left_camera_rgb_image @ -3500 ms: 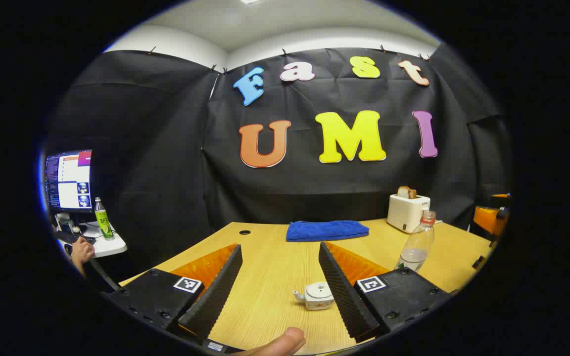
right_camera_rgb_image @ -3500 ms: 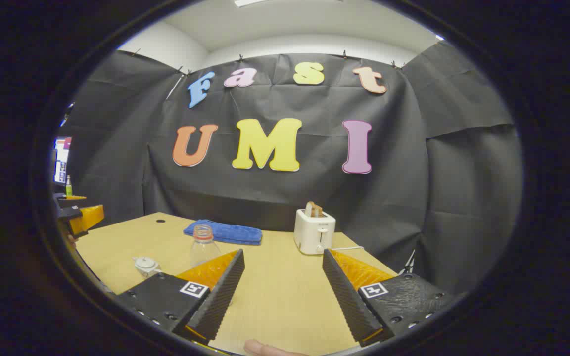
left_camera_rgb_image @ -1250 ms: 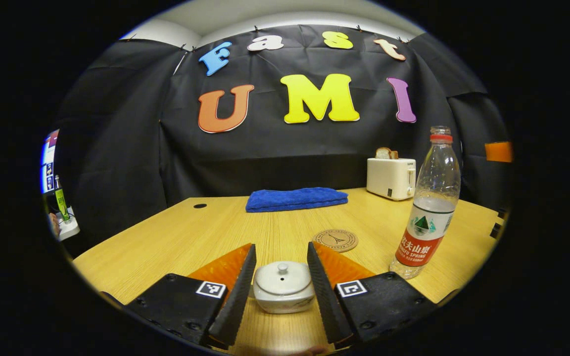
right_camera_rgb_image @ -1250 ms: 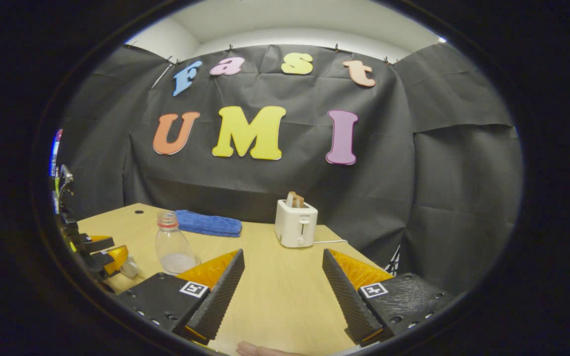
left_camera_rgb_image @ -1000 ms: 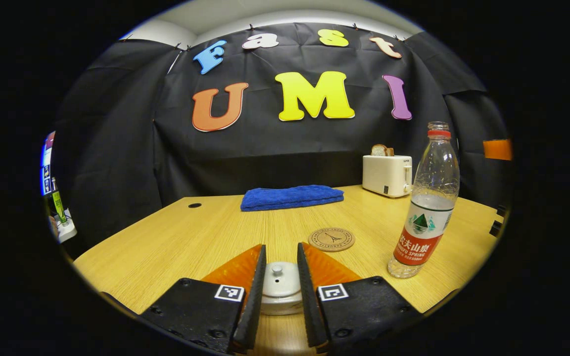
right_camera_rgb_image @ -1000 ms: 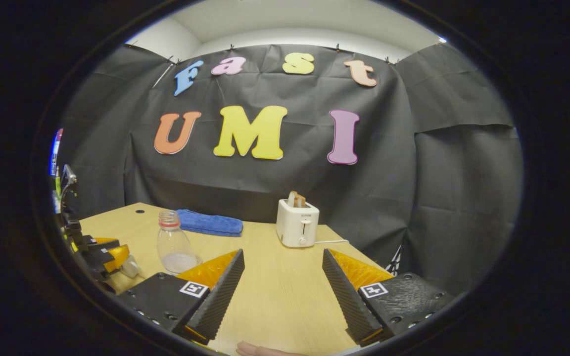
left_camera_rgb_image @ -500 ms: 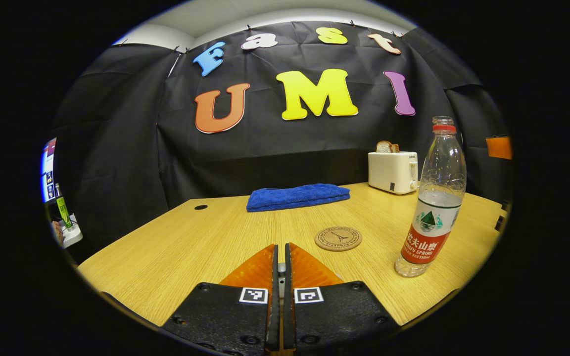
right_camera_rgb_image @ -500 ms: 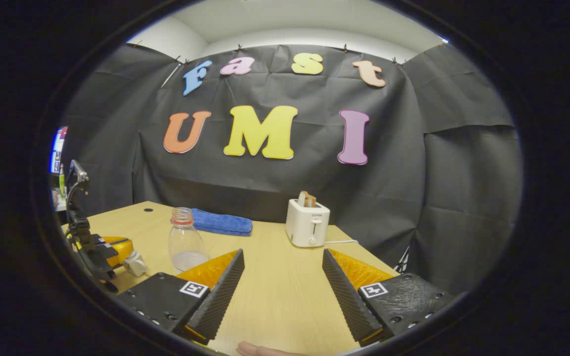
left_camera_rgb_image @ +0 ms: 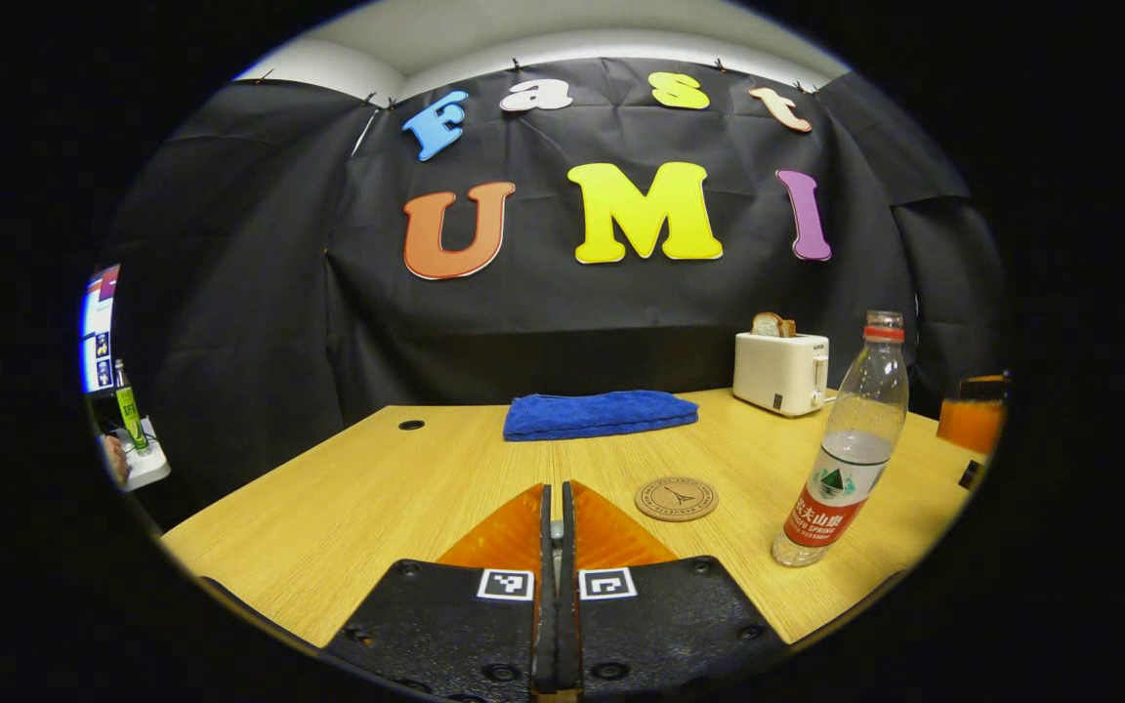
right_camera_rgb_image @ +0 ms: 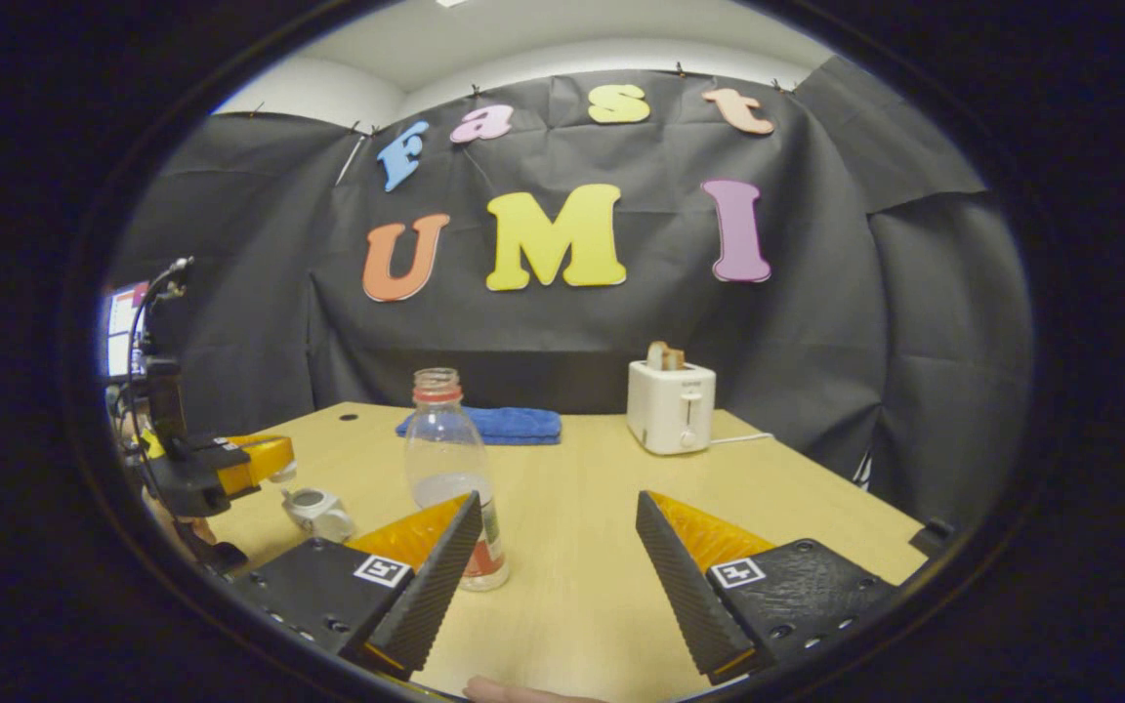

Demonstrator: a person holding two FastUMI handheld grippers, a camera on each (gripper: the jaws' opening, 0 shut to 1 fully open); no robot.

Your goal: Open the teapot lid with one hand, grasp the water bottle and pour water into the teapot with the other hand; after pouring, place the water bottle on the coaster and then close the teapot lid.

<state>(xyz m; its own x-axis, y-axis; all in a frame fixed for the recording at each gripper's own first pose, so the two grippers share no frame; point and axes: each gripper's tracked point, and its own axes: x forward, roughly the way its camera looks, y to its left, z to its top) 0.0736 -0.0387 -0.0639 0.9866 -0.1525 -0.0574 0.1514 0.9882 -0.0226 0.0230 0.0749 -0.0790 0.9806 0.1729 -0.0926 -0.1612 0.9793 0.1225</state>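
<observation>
Lifted off the teapot (right_camera_rgb_image: 316, 511), lid pinched by left gripper (left_camera_rgb_image: 551, 532).

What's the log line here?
left gripper: shut on lid, lifted off teapot | right gripper: open, near water bottle | pour: pending

Wood-grain table (left_camera_rgb_image: 367, 508), clear plastic bottle (left_camera_rgb_image: 846, 444), plush towel (left_camera_rgb_image: 600, 414)

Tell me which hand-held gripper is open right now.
The right hand-held gripper: its fingers stand wide apart beside the water bottle, while the left hand-held gripper is pinched shut.
</observation>
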